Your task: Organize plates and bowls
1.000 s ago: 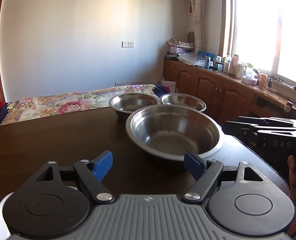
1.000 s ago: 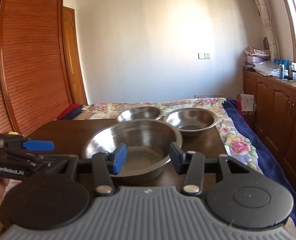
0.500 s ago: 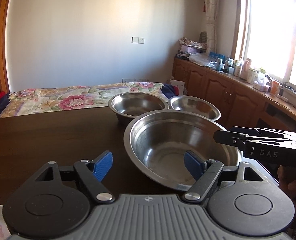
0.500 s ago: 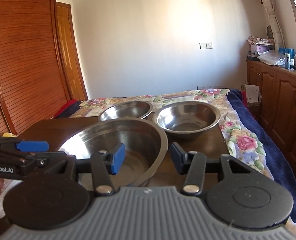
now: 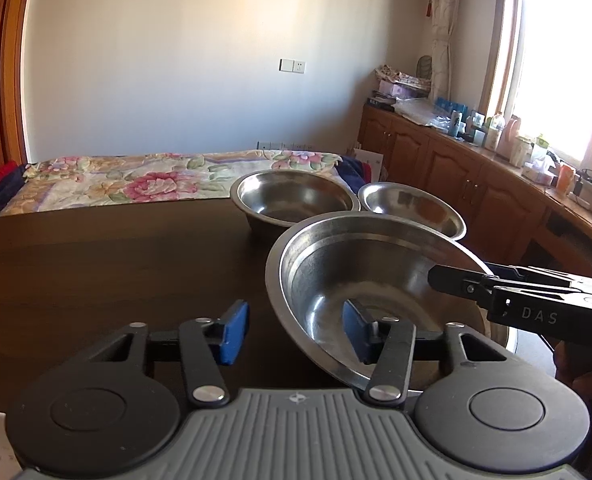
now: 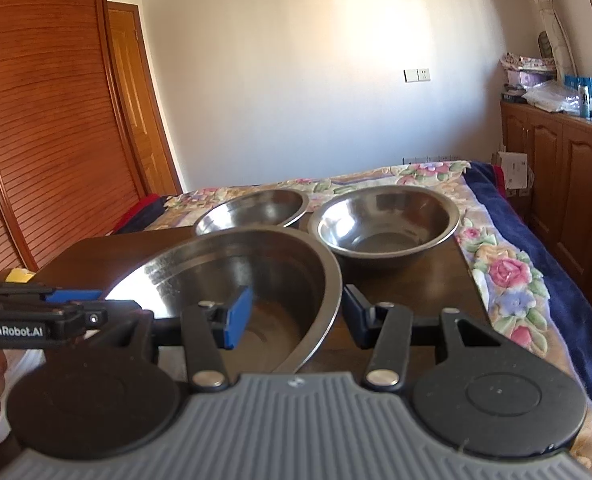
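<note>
Change: the large steel bowl looms nearer both cameras than 1 second ago, now tilted
Right gripper: jaws wide, straddling the bowl's rim, not clamped
Left gripper: wide, holding nothing; its right finger sits inside the bowl
Other 2 bowls: at the table's far edge, side by side
Meaning: grasp likely next, then nesting
</note>
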`<action>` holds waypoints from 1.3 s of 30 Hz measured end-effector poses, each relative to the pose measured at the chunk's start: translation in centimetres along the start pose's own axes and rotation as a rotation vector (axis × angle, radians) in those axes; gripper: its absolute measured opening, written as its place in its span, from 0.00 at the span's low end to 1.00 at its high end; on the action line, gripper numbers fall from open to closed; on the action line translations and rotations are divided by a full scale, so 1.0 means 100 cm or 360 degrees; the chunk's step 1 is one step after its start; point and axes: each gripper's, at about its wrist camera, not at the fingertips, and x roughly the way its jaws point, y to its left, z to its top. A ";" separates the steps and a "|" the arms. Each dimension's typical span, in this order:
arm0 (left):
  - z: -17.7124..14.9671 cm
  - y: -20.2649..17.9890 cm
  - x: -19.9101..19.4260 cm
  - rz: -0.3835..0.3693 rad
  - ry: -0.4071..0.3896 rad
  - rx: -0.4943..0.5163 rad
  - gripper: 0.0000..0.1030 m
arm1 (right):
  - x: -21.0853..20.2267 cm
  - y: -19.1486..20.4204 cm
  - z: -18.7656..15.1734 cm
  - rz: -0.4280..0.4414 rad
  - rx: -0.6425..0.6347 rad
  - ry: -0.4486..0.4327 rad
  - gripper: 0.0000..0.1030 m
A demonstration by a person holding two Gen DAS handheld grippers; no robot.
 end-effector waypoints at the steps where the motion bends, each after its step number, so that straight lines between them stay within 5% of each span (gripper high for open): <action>1: 0.000 0.000 0.001 0.0000 0.0007 0.0005 0.47 | 0.001 0.000 0.000 0.0003 0.0004 0.0008 0.48; 11: 0.000 -0.004 0.003 -0.0001 0.0053 0.0047 0.31 | 0.001 0.000 -0.001 0.0002 0.0032 0.0049 0.27; 39: -0.007 -0.006 -0.051 -0.0026 -0.0049 0.0091 0.30 | -0.046 0.022 -0.002 0.0016 0.0020 -0.0044 0.23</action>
